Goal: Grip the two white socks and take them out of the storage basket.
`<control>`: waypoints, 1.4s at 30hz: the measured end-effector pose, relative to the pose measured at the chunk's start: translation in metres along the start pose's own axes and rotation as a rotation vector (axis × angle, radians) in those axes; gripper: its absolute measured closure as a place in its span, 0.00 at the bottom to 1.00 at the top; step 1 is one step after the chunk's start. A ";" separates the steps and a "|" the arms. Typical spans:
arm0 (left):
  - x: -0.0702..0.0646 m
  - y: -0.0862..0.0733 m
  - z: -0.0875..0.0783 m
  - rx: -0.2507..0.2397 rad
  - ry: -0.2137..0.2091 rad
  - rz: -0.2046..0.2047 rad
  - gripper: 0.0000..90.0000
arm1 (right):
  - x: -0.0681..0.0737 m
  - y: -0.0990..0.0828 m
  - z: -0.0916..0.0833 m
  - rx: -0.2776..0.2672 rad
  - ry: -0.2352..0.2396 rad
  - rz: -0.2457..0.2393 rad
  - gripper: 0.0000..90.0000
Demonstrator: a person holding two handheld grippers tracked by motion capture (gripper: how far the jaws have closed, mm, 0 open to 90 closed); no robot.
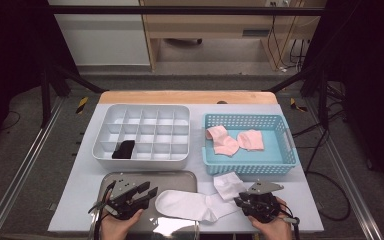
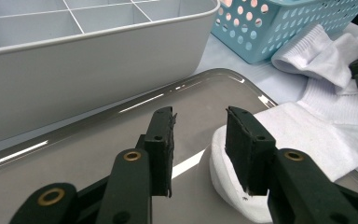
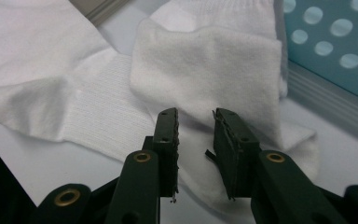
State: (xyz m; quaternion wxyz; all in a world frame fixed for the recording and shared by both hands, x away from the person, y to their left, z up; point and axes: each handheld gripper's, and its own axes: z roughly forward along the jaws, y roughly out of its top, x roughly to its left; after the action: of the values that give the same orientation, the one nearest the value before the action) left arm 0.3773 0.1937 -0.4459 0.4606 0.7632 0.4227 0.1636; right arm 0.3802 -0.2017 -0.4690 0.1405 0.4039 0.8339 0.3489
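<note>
White desk [image 1: 80,200] carries two empty tools, left tool [image 1: 146,191] and right tool [image 1: 239,201] both parted, flanking one white sock [image 1: 192,205] half on a grey tray [image 1: 150,177], beyond it one divided organizer [image 1: 141,135], one blue basket [image 1: 250,142] holding two pink socks [image 1: 232,141].

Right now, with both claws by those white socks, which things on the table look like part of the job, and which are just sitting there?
Likely in use:
- white socks
- left claw, open
- right claw, open
- grey tray

Probably idle at this moment:
- divided white organizer, black item in one compartment
- blue basket with pink socks
</note>
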 end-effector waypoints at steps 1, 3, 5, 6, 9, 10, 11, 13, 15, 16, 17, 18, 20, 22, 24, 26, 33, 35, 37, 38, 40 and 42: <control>0.000 0.000 0.000 0.000 0.000 0.000 0.68 | 0.000 0.000 0.000 0.000 0.000 0.000 0.79; 0.000 0.000 0.000 0.000 0.001 -0.001 0.68 | -0.001 -0.001 0.001 0.002 0.004 0.002 0.84; 0.000 0.000 0.000 0.002 0.001 0.001 0.68 | -0.002 -0.002 0.001 0.009 0.001 0.003 0.92; -0.001 -0.001 0.001 0.008 -0.003 0.003 0.68 | -0.001 -0.003 0.001 0.010 0.001 -0.002 0.98; -0.002 -0.002 0.003 0.018 -0.010 0.011 0.68 | 0.000 -0.002 -0.001 0.016 -0.002 0.009 1.00; -0.003 -0.002 0.003 0.019 -0.013 0.009 0.67 | -0.001 -0.002 -0.002 0.012 -0.001 0.008 1.00; -0.004 -0.002 0.003 0.020 -0.017 0.010 0.67 | 0.000 -0.002 -0.003 0.012 -0.001 0.012 1.00; -0.004 -0.003 0.003 0.021 -0.021 0.010 0.66 | 0.000 -0.001 -0.005 0.006 0.003 0.013 1.00; -0.006 -0.003 0.005 0.036 -0.031 0.017 0.64 | 0.001 0.001 -0.011 -0.018 0.014 0.018 1.00; -0.008 -0.004 0.009 0.059 -0.032 0.022 0.63 | 0.002 0.003 -0.017 -0.044 0.020 0.022 1.00; -0.008 -0.004 0.009 0.059 -0.032 0.022 0.63 | 0.002 0.003 -0.017 -0.044 0.020 0.022 1.00; -0.009 -0.007 0.014 0.088 -0.029 0.034 0.63 | 0.004 0.006 -0.023 -0.069 0.034 0.024 1.00; -0.010 -0.008 0.016 0.106 -0.032 0.036 0.66 | 0.006 0.007 -0.024 -0.082 0.043 0.019 1.00; -0.011 -0.009 0.020 0.128 -0.026 0.041 0.75 | 0.010 0.012 -0.026 -0.108 0.080 0.023 1.00; -0.012 -0.010 0.024 0.156 -0.012 0.058 0.85 | 0.019 0.023 -0.023 -0.128 0.129 0.007 1.00; -0.013 -0.010 0.025 0.161 -0.011 0.065 0.93 | 0.027 0.031 -0.016 -0.125 0.154 -0.010 1.00; -0.013 -0.010 0.024 0.159 -0.010 0.078 0.97 | 0.036 0.037 -0.003 -0.098 0.134 -0.063 0.99; -0.013 -0.010 0.025 0.161 -0.009 0.080 0.97 | 0.033 0.030 -0.002 -0.078 0.116 -0.055 0.94; -0.013 -0.010 0.025 0.161 -0.009 0.082 0.96 | 0.030 0.022 -0.001 -0.050 0.109 -0.057 0.89; -0.013 -0.011 0.025 0.158 -0.008 0.083 0.96 | 0.028 0.014 -0.002 -0.034 0.097 -0.069 0.83; -0.013 -0.011 0.025 0.159 -0.010 0.082 0.96 | 0.026 0.008 -0.002 -0.027 0.098 -0.058 0.79; -0.013 -0.012 0.025 0.158 -0.012 0.080 0.96 | 0.026 0.004 0.002 -0.009 0.096 -0.068 0.76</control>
State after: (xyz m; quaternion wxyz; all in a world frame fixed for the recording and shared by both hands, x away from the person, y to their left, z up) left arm 0.3796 0.1722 -0.4668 0.3945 0.8143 0.4008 0.1435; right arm 0.3668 -0.1794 -0.4661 0.1141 0.3575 0.8512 0.3668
